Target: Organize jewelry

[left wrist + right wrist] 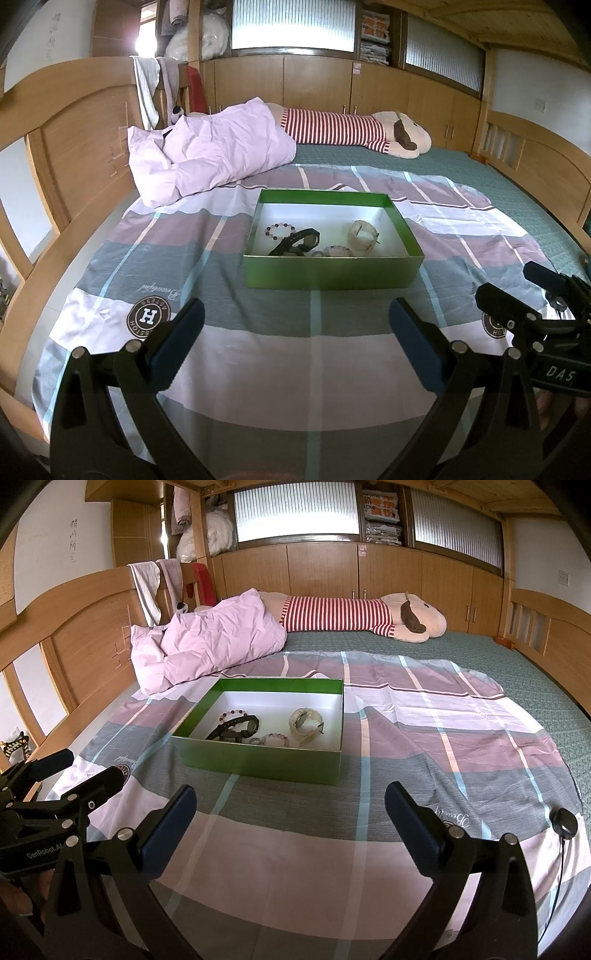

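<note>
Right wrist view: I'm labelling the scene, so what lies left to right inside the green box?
Bead bracelet → black watch → second bead bracelet → cream watch.

left gripper (297, 332) agape, right gripper (290, 818) agape

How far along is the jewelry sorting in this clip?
Looks finished or nearly so: the green box already holds the black watch, the cream watch and two bead bracelets. Both the left gripper and right gripper are open and empty. No loose jewelry shows on the bedspread.
</note>
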A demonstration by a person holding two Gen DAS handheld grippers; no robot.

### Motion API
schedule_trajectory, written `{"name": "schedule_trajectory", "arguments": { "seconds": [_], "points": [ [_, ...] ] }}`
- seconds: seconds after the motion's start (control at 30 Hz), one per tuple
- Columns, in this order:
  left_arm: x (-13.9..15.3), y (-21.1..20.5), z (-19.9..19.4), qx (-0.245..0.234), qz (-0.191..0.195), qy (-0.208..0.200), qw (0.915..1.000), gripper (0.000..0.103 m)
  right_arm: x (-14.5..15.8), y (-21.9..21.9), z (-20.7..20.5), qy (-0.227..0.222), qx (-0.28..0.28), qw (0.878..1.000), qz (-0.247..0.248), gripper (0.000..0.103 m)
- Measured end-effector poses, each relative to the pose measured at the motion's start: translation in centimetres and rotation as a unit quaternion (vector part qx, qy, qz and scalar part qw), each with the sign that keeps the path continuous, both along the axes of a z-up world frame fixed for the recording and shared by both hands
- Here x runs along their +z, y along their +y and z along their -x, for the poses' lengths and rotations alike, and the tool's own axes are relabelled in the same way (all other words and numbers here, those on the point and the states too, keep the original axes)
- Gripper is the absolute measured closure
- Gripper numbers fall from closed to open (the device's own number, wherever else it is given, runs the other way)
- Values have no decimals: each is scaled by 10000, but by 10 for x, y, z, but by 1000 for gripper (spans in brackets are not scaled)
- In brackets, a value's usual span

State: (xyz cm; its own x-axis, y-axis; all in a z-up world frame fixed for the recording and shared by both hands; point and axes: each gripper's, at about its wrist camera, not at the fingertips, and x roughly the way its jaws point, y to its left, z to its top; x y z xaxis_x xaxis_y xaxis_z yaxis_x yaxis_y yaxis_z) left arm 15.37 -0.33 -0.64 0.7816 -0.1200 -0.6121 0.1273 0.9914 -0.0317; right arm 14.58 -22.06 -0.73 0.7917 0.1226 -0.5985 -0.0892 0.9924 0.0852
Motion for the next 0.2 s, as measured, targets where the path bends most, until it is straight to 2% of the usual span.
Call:
{"name": "schedule_trajectory", "arguments": {
  "seconds": [0.2],
  "points": [
    [-1,1,-2,-3,55,74,10000,4,0,1,0,10,-1,10000,1,3]
  ]
}}
